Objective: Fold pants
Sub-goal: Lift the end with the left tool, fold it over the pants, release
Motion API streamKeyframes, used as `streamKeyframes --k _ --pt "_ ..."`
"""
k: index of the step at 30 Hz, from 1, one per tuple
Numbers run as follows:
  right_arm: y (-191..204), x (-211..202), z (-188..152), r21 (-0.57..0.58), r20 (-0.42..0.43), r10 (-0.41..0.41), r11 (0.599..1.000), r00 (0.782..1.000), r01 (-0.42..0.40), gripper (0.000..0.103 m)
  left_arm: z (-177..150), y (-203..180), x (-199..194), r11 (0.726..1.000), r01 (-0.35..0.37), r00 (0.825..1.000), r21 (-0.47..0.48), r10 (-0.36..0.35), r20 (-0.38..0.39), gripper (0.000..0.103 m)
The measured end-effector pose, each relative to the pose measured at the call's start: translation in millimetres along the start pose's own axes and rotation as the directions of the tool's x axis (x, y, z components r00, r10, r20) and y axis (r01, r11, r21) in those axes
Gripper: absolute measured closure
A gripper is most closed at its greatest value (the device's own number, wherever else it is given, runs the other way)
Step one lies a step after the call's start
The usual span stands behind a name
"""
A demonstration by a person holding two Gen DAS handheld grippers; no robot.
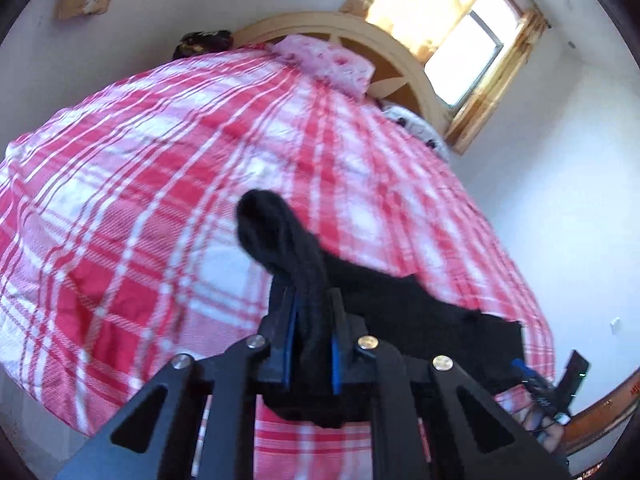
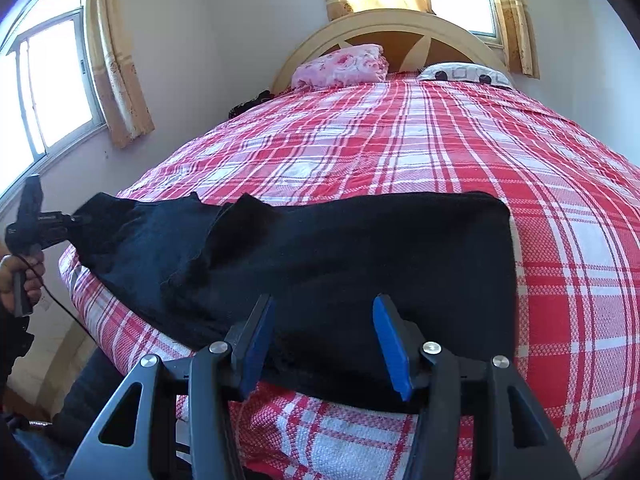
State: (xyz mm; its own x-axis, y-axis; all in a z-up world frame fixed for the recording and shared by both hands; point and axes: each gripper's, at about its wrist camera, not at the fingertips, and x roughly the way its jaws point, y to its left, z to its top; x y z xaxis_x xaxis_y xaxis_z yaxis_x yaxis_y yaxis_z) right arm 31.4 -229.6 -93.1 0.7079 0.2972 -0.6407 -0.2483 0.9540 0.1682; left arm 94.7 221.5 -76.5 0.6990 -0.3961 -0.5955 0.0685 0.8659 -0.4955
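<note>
Black pants (image 2: 340, 248) lie across the near edge of a bed with a red and white plaid cover (image 2: 420, 148). My left gripper (image 1: 312, 304) is shut on one end of the pants (image 1: 288, 248), which bunches up between the blue pads and sticks out past the tips. In the right wrist view that left gripper (image 2: 70, 220) holds the pants' left end lifted off the bed's left corner. My right gripper (image 2: 322, 308) is open, its blue pads (image 2: 390, 340) spread just above the pants' near edge, holding nothing. It also shows in the left wrist view (image 1: 536, 380) at the far right.
A pink flowered pillow (image 2: 340, 66) and a white patterned pillow (image 2: 466, 74) lie at the wooden headboard (image 2: 384, 24). Windows with curtains (image 2: 116, 60) are on the left and back walls. A dark bundle (image 2: 250, 104) sits at the bed's far left edge.
</note>
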Motion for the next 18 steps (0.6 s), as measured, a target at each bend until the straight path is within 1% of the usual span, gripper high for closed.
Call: streamKeyframes --k 1,3,4,7,9,11,14,16,18 --pt "-2.0 -0.3 1.3 0.007 -0.003 -0.007 1.000 1.000 0.007 0.050 2.2 -10.0 -1.7 1.000 0.022 1.000 0.005 -0.022 0.006 0.089" --pt "-8.0 -2.4 3.9 0.031 -0.008 -0.020 0.999 1.000 0.020 0.050 7.2 -39.5 -5.7 0.994 0.105 0.994 0.012 -0.106 0.018 0.090" --pt "-11.0 -3.7 5.4 0.042 -0.012 -0.025 0.999 1.000 0.025 0.050 8.0 -52.1 -6.0 0.991 0.129 0.991 0.023 -0.130 0.022 0.090" --pt "-22.3 -9.9 9.2 0.081 -0.021 -0.044 0.996 0.999 0.046 0.050 8.7 -100.9 -1.6 0.974 0.214 0.976 0.077 -0.216 0.011 0.090" --pt "-31.7 -16.1 10.4 0.113 -0.024 -0.058 0.992 0.998 0.060 0.050 7.4 -137.0 6.0 0.955 0.272 0.962 0.116 -0.272 -0.013 0.090" --pt "-39.6 -22.1 9.9 0.140 -0.030 -0.062 0.988 0.998 0.066 0.050 6.7 -165.0 15.0 0.940 0.304 0.952 0.155 -0.302 -0.038 0.090" --pt "-52.0 -31.5 7.8 0.170 -0.030 -0.074 0.982 0.997 0.078 0.050 3.9 -207.0 35.7 0.914 0.352 0.936 0.201 -0.339 -0.096 0.090" --pt "-62.2 -36.7 6.5 0.185 -0.027 -0.105 0.977 0.994 0.108 0.050 -0.1 -232.4 52.6 0.899 0.376 0.925 0.225 -0.352 -0.142 0.090" --pt "-74.0 -39.3 4.6 0.210 -0.025 -0.137 0.968 0.990 0.139 0.050 -4.1 -250.2 65.8 0.889 0.386 0.920 0.248 -0.351 -0.174 0.090"
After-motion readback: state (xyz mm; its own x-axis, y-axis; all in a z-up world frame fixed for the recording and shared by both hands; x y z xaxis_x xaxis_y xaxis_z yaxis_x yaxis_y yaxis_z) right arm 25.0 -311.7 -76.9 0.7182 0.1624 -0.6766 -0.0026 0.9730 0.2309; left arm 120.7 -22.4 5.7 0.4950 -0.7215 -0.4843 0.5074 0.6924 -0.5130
